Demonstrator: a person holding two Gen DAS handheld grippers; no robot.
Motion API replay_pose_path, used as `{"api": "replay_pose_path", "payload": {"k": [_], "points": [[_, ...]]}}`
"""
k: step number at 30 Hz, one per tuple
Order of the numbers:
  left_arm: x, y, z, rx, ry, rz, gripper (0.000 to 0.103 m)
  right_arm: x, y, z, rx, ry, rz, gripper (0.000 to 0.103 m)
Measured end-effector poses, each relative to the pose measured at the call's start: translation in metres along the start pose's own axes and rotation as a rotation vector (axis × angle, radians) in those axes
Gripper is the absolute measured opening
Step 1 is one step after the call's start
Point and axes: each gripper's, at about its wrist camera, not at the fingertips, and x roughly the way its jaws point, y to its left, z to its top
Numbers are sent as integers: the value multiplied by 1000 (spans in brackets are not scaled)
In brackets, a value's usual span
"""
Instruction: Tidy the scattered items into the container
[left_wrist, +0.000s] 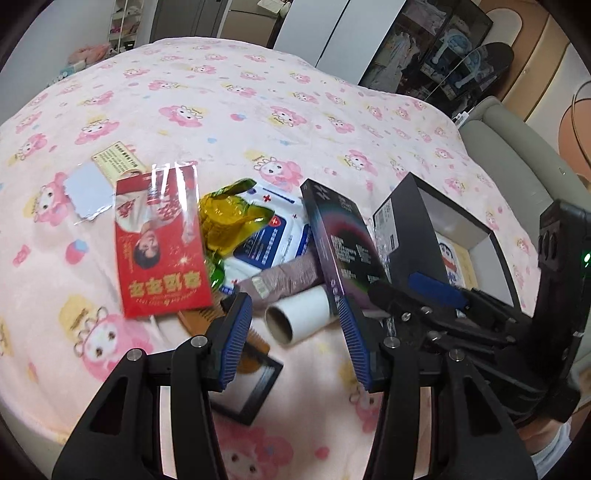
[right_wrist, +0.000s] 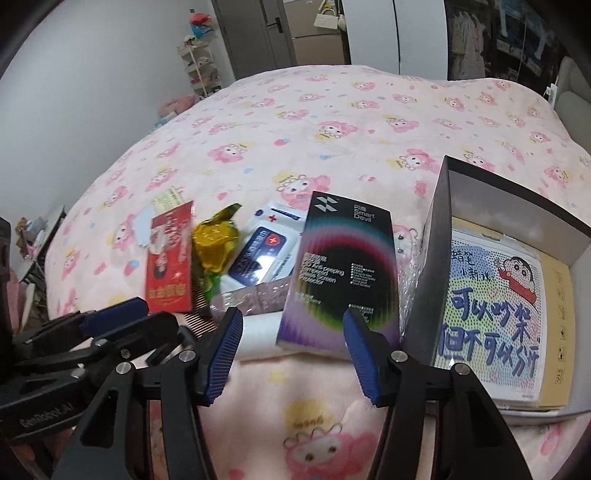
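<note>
A flat, glossy screen protector box (right_wrist: 341, 273), dark with rainbow rings, lies propped on clutter, its long axis running near to far, just left of the open black cardboard container (right_wrist: 439, 236) on a fleecy pink blanket (right_wrist: 332, 110). Right gripper (right_wrist: 291, 354) and left gripper (left_wrist: 295, 339) both hover with jaws wide, empty.

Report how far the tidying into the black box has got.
Done: one cartoon sheet lies inside the black box. In hand: nothing; the left gripper and right gripper are both open. Left on the blanket: the screen protector box, red packet, gold wrapper, wipes and cardboard tube.
</note>
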Motion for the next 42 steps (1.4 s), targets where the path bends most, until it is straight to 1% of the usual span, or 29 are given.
{"api": "replay_pose_path", "payload": {"k": [4,7,12,16,17,19,21,23,25,27,28,29,31,33,34,35,36,39,42], "points": [[18,12,12,-43,-8,10,50,16,2,6,-3,2,-74,53],[33,20,22,-84,7,-11,49,26,7,7,-24,7,-112,53],[58,18,27,-99,64,-97,49,36,13,2,-44,25,-91,53],[68,13,20,-100,96,-124,49,44,12,-2,-36,39,-91,53],[69,14,20,-105,102,-130,50,46,11,-4,-33,42,-93,52],[73,13,19,-123,107,-154,50,50,10,-7,-27,47,-97,45],[80,10,18,-127,122,-190,50,53,9,-9,-21,51,-101,45],[90,3,17,-119,148,-199,50,55,8,-12,-13,55,-99,45],[103,-4,17,-101,185,-196,49,53,6,-12,0,54,-75,45],[113,-9,17,-89,217,-196,50,51,5,-13,2,53,-69,45],[117,-10,17,-85,224,-198,50,51,4,-13,0,52,-70,39],[119,-10,17,-88,229,-205,50,51,4,-14,-1,51,-71,36],[123,-5,17,-125,237,-242,50,50,4,-15,-4,50,-72,35],[125,-1,16,-153,242,-262,40,51,4,-16,-8,48,-74,35],[125,-1,15,-152,240,-268,36,51,5,-16,-10,48,-75,35],[123,0,14,-153,235,-284,30,51,5,-16,-12,49,-73,35],[122,-1,13,-150,232,-291,30,50,4,-17,-11,48,-68,35],[113,-5,11,-120,212,-275,29,45,4,-18,-13,50,-52,35],[93,-7,3,-92,176,-260,27,38,5,-21,-14,58,-24,35]]}}
